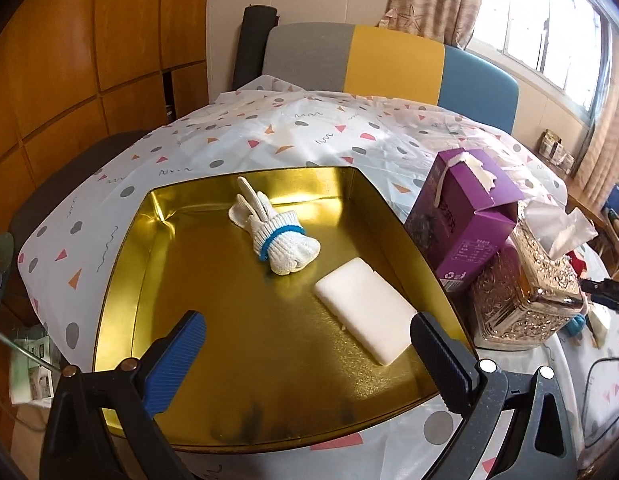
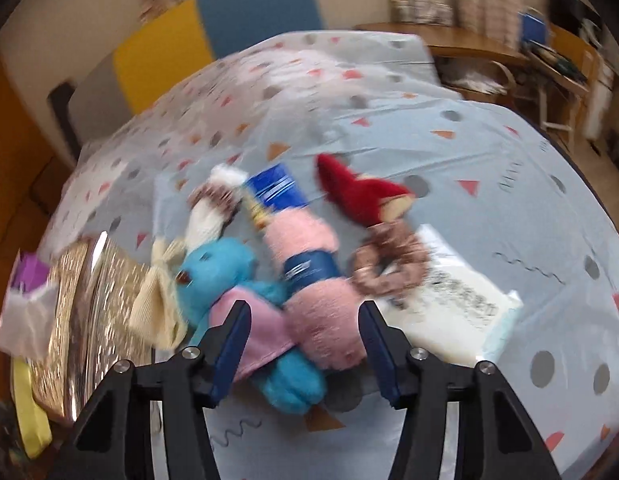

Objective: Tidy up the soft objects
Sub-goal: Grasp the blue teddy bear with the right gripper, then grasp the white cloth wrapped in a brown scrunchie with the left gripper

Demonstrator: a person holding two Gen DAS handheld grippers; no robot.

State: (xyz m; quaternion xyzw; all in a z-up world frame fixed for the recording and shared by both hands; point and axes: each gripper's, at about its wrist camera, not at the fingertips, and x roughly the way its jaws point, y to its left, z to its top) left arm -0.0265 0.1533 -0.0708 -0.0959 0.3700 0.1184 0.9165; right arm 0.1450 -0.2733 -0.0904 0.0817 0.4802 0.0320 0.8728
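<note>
In the left wrist view a gold tray (image 1: 121, 264) lies on the patterned tablecloth. It holds a rolled white glove with a blue band (image 1: 279, 234) and a white sponge block (image 1: 365, 310). My left gripper (image 1: 309, 360) is open and empty above the tray's near part. In the blurred right wrist view a pile of soft things lies on the table: a blue plush toy (image 2: 225, 276), a pink fluffy roll with a blue label (image 2: 317, 292), a red plush (image 2: 361, 196), a brown scrunchie (image 2: 389, 264) and a cream bow (image 2: 159, 300). My right gripper (image 2: 305, 340) is open, close over the pink roll.
A purple carton (image 1: 465, 216) and a gold tissue box (image 1: 525, 292) stand right of the tray; the tissue box also shows in the right wrist view (image 2: 85, 304). A flat white packet (image 2: 453, 312) lies right of the pile. A multicoloured chair back (image 1: 393, 64) stands behind the table.
</note>
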